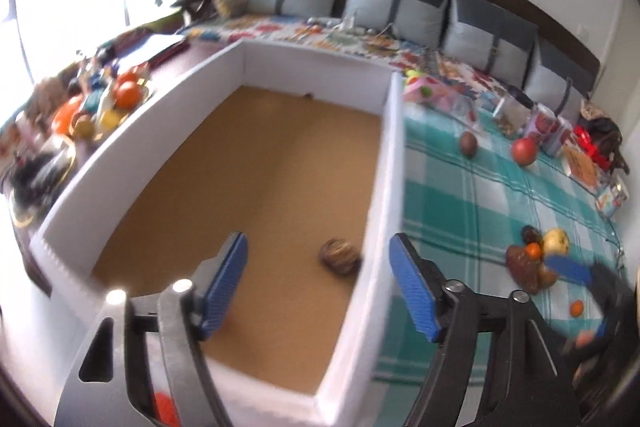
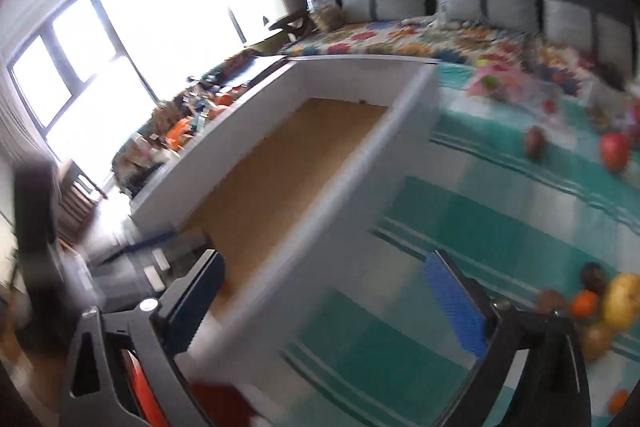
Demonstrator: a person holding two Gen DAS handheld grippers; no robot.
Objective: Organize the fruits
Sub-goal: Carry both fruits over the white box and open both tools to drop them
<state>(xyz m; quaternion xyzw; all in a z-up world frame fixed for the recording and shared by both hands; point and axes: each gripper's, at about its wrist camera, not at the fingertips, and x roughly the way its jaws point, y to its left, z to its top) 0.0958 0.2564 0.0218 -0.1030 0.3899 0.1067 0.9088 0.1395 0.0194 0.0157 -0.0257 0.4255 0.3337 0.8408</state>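
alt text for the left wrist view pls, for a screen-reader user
The open left gripper hangs over a white box with a brown floor, where one brown round fruit lies near the right wall. To the right, on a teal checked cloth, sit a cluster of fruit, a red apple and a darker fruit.

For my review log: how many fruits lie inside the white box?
1: a brown fruit on the box's cork floor, near its right wall. Near corners are hidden behind the left gripper.
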